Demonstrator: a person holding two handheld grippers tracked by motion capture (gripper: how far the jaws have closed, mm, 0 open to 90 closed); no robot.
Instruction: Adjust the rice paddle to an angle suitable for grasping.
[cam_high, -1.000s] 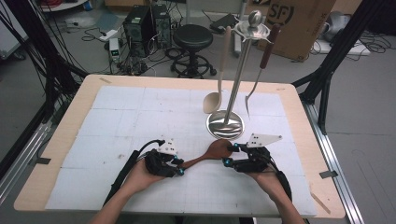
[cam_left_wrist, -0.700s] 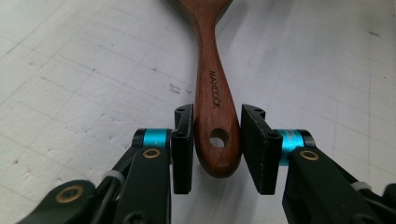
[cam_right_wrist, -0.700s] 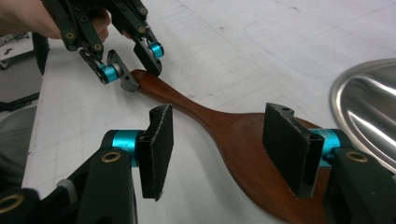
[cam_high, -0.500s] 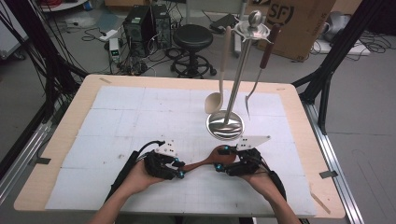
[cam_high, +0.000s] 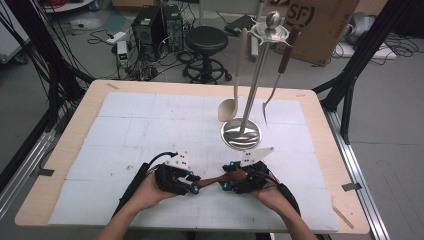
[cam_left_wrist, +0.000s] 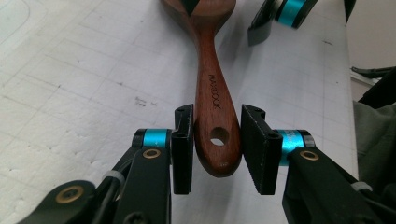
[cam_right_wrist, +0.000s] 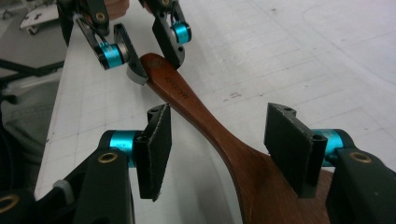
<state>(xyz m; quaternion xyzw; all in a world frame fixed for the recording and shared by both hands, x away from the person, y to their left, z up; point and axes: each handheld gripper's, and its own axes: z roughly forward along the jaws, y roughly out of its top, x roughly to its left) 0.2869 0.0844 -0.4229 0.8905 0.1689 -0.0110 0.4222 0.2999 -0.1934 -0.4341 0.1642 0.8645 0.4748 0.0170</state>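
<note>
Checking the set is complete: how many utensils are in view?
3. A pale spoon and a dark-handled fork hang on the rack; a wooden spatula lies between both tools.

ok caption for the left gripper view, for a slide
Left gripper jaws flank the holed handle end of a wooden spatula lying on the white table mat.

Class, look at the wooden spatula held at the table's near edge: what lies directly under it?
Under the wooden spatula lies the white gridded mat; the strip directly beneath its handle is covered.

dark engraved lettering reading roughly "maxcook" along the handle of the reddish-brown wooden spatula (cam_left_wrist: 212, 88), white "sf" logo on the brown cardboard box (cam_high: 310, 20) behind the table
</note>
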